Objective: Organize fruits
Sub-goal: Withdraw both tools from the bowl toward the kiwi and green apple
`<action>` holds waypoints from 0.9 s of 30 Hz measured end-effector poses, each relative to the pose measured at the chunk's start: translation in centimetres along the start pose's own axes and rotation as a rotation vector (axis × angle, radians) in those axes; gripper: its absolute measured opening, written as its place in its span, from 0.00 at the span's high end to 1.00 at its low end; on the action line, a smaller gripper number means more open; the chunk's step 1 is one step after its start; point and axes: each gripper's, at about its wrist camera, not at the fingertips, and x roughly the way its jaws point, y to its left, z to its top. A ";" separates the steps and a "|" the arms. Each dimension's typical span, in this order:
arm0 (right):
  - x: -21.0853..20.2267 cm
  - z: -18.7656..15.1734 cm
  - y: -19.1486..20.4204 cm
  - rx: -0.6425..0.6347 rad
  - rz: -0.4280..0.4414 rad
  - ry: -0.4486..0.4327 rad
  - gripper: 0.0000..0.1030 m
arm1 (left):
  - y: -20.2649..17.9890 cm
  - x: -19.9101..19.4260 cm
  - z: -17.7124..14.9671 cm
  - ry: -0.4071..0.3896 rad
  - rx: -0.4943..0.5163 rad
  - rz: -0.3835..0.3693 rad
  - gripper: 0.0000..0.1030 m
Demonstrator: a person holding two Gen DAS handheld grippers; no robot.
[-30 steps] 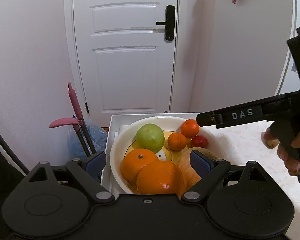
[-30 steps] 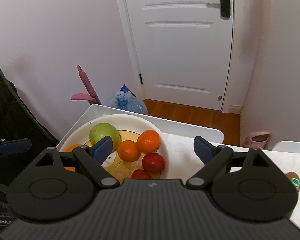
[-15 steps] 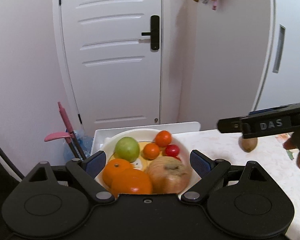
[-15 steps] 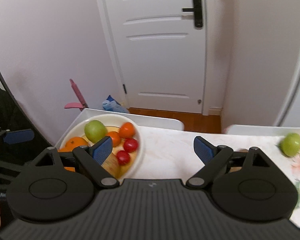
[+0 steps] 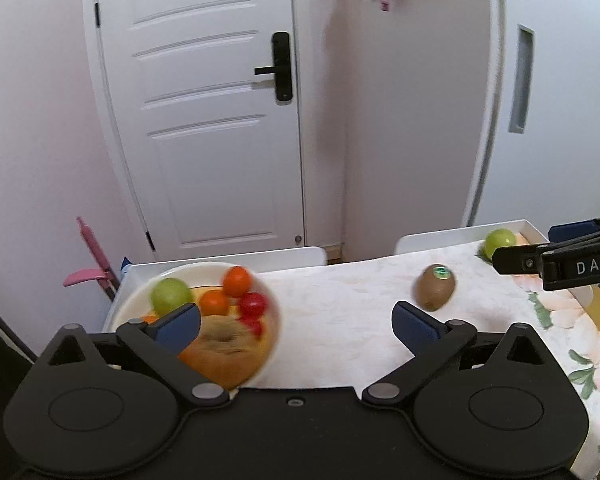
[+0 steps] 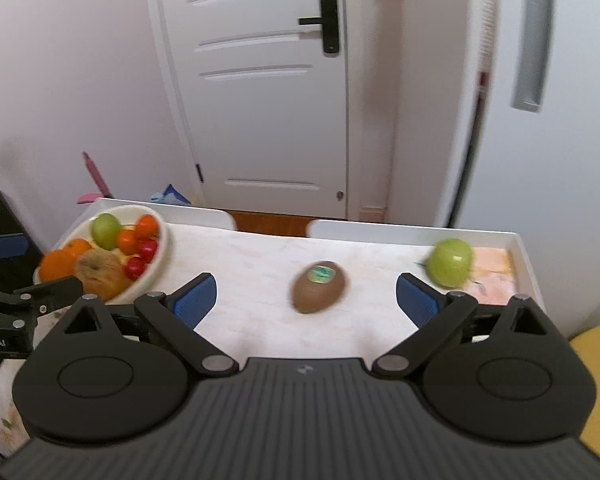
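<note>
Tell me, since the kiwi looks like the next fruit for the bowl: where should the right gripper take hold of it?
Probably from above, across the kiwi's short middle; it lies on its side, alone on the table. The right gripper is open.

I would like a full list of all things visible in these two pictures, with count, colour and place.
bowl: one, cream, table's left end
fruit in bowl: green apple, oranges, small red ones, one brownish
kiwi: one, brown, green sticker, mid-table
loose apple: one, green, table's right end
tablecloth: one, pale, floral at right
door: one, white, black handle, behind table
left tool: black, blue pads, open, empty
right tool: black, blue pads, open, empty
</note>
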 end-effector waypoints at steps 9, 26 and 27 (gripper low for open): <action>0.9 0.0 -8.3 0.004 0.003 0.013 0.00 | -7.3 2.8 1.1 0.006 0.033 -0.022 0.00; 9.1 -0.7 -16.5 0.005 0.036 0.075 0.00 | -14.4 14.5 1.4 0.082 0.133 -0.084 0.02; 9.5 -0.7 -16.6 0.004 0.038 0.078 0.00 | -14.5 15.2 1.3 0.088 0.140 -0.086 0.04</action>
